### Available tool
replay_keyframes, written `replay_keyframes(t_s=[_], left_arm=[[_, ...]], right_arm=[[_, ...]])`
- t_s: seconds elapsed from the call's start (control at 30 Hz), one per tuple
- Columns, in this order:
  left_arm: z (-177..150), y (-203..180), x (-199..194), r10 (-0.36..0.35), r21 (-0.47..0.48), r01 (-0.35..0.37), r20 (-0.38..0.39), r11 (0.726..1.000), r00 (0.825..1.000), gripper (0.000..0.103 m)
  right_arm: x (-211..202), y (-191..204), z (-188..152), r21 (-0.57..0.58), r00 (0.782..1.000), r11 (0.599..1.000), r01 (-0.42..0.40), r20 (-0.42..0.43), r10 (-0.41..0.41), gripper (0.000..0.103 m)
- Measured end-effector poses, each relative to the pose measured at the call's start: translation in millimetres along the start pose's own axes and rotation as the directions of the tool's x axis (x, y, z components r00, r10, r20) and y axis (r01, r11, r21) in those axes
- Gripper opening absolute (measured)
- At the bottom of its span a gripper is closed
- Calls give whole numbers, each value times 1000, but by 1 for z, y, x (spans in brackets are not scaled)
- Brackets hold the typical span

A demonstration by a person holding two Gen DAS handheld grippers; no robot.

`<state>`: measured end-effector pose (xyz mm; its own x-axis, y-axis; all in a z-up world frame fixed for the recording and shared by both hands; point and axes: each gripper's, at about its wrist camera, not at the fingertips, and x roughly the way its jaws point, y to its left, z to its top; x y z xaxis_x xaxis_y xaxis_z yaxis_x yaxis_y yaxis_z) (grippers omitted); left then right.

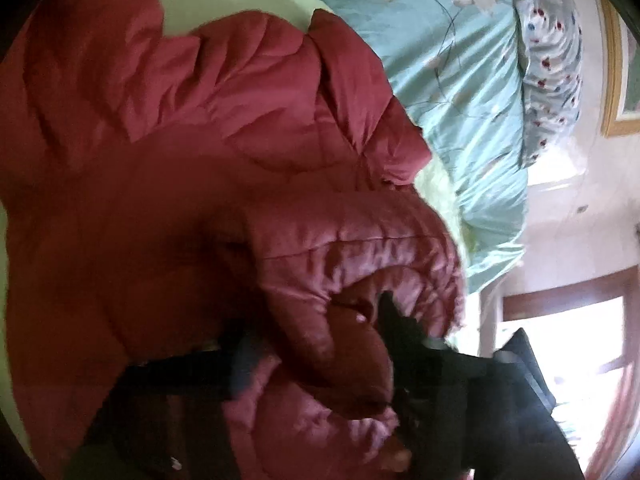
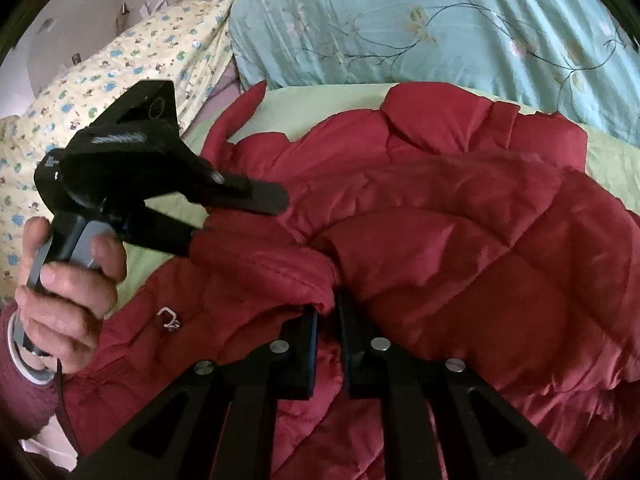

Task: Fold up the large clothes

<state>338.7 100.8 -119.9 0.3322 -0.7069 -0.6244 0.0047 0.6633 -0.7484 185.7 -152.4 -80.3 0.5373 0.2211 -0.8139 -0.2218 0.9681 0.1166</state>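
Observation:
A large red quilted puffer jacket [image 2: 460,216] lies spread on a pale green sheet [image 2: 320,98]; it also fills the left wrist view [image 1: 180,168]. My right gripper [image 2: 327,320] is shut on a bunched fold of the jacket, with red fabric between its fingers. My left gripper [image 2: 240,216] shows at the left of the right wrist view, held in a hand, its fingers closed around a padded edge of the jacket. In the left wrist view the left gripper [image 1: 316,344] is blurred and dark, with a thick roll of jacket between its fingers.
A teal floral duvet [image 2: 440,28] lies behind the jacket. A yellow printed quilt [image 2: 120,68] is piled at the left. A white pillow with red dots [image 1: 556,60], a framed picture [image 1: 616,80] and a bright window [image 1: 568,344] are at the right.

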Motion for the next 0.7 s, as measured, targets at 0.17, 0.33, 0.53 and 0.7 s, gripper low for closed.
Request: replay_keyframes(t_s=[0.17, 0.33, 0.53, 0.7], left_arm=[[6, 2, 6, 43, 69, -44, 6, 997, 999, 13], [10, -14, -12, 265, 225, -286, 119, 931, 957, 11], [18, -24, -12, 416, 373, -481, 245, 794, 876, 11], [10, -45, 27, 522, 425, -610, 316, 669, 792, 17]], right_arm=[[-3, -12, -1, 69, 999, 997, -39, -8, 40, 17], [-30, -31, -11, 139, 1000, 990, -8, 19, 5, 36], [-69, -104, -20, 321, 975, 935, 152, 108, -195, 39], [-52, -148, -30, 405, 965, 885, 229, 25, -261, 39]])
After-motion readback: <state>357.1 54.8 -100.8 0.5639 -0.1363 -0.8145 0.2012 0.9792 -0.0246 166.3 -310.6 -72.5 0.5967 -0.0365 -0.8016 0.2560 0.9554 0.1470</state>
